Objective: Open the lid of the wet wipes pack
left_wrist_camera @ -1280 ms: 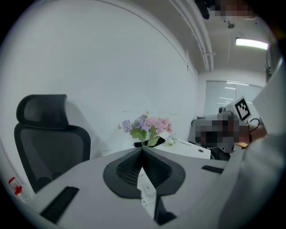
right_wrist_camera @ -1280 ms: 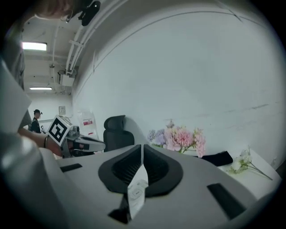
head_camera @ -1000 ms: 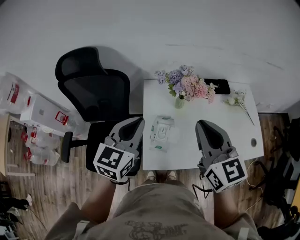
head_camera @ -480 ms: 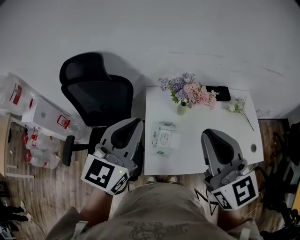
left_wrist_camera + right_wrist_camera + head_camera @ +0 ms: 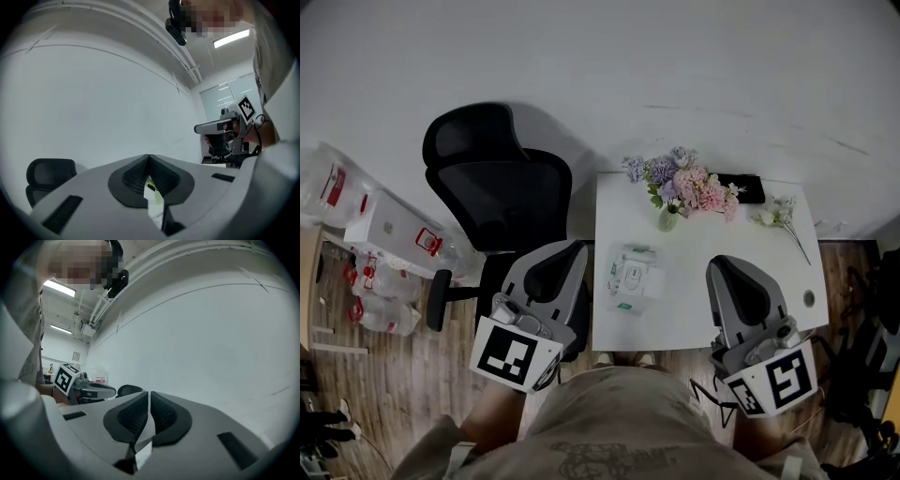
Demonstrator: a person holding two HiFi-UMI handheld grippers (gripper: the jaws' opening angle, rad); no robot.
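Observation:
The wet wipes pack [image 5: 633, 278], white with green print and its lid flat, lies on the left part of the small white table [image 5: 712, 300] in the head view. My left gripper [image 5: 565, 249] hovers left of the table's edge, beside the pack, jaws together with nothing held. My right gripper [image 5: 729, 265] hangs over the table's right front, also shut and empty. In the left gripper view the left gripper [image 5: 149, 157] points level at the white wall. The right gripper [image 5: 149, 393] in its own view does the same, jaws closed.
A vase of pink and purple flowers [image 5: 680, 187], a black flat object [image 5: 741, 187] and a loose white flower stem [image 5: 780, 216] sit at the table's far side. A black office chair [image 5: 502, 187] stands left of the table. Boxes and bottles [image 5: 370, 244] lie on the wooden floor.
Both grippers have risen and drawn back towards me, the left swinging slightly outward. The pack has not moved on the table.

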